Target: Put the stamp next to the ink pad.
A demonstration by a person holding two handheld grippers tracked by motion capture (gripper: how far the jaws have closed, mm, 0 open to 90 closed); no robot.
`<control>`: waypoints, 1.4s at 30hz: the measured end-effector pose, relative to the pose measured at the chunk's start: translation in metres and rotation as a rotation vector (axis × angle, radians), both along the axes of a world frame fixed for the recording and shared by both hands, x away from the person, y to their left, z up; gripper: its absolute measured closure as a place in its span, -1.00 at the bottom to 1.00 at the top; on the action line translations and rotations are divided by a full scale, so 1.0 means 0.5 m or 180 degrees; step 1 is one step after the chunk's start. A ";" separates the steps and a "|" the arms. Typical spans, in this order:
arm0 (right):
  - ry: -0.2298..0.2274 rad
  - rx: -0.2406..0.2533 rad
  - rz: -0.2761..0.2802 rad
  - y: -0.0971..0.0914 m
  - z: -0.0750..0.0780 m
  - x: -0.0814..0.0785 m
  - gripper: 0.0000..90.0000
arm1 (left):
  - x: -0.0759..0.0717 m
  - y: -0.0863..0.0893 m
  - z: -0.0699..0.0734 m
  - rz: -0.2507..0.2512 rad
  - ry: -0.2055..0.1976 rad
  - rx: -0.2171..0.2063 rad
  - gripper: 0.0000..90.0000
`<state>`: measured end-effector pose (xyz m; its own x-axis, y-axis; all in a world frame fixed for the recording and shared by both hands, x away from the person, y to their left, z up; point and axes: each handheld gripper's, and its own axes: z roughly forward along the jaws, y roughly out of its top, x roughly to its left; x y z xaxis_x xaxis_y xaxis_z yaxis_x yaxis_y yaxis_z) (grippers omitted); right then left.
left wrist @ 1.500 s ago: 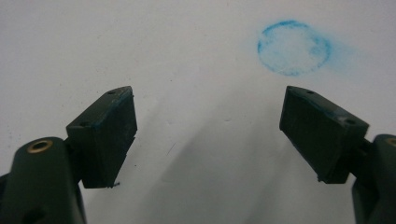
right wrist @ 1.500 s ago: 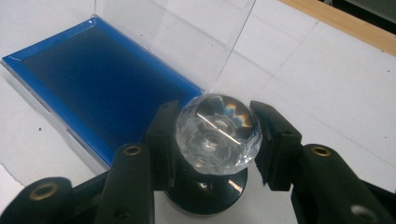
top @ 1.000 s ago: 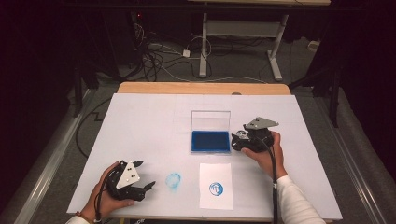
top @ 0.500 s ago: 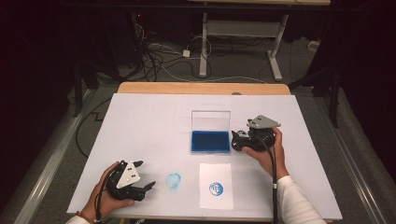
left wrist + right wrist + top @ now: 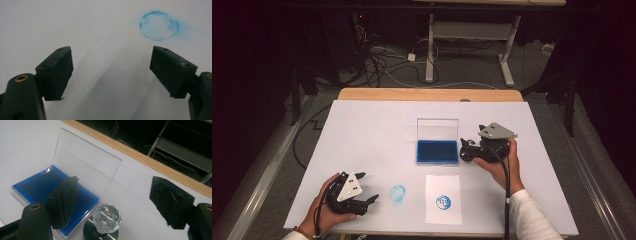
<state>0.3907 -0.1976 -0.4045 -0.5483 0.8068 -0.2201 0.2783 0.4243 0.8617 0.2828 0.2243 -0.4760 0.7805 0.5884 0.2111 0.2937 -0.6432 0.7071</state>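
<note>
While the right gripper hovers just off the right side of the blue ink pad, its jaws have just been opening and now stand wide apart, gripping nothing. Between them, in the right gripper view, a stamp with a faceted clear knob stands upright on its dark round base, free of both pads, on the white table just beside the ink pad's corner. That ink pad sits near the table's middle, its clear lid raised upright toward the far edge. Near the front edge lies a white sheet of paper bearing a round blue print, and to its left a fainter blue ring mark stains the table itself. Close to the front left corner, the left gripper rests low with its jaws spread wide and holding nothing, pointing toward the ring mark.
</note>
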 end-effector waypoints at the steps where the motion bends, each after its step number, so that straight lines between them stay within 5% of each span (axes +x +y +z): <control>1: 0.0000 0.0008 0.0002 0.000 0.002 -0.002 -0.47 | 0.000 0.000 0.000 0.0000 -0.0001 0.0000 -0.59; 42: -0.0219 0.0005 0.0241 -0.016 0.043 -0.096 -0.50 | -0.002 0.004 0.002 0.0007 -0.0001 -0.0005 -0.59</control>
<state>0.3427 -0.2055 -0.3832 -0.5913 0.7640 -0.2581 0.1856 0.4404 0.8784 0.2821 0.2263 -0.4751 0.7792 0.5904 0.2105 0.2947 -0.6415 0.7082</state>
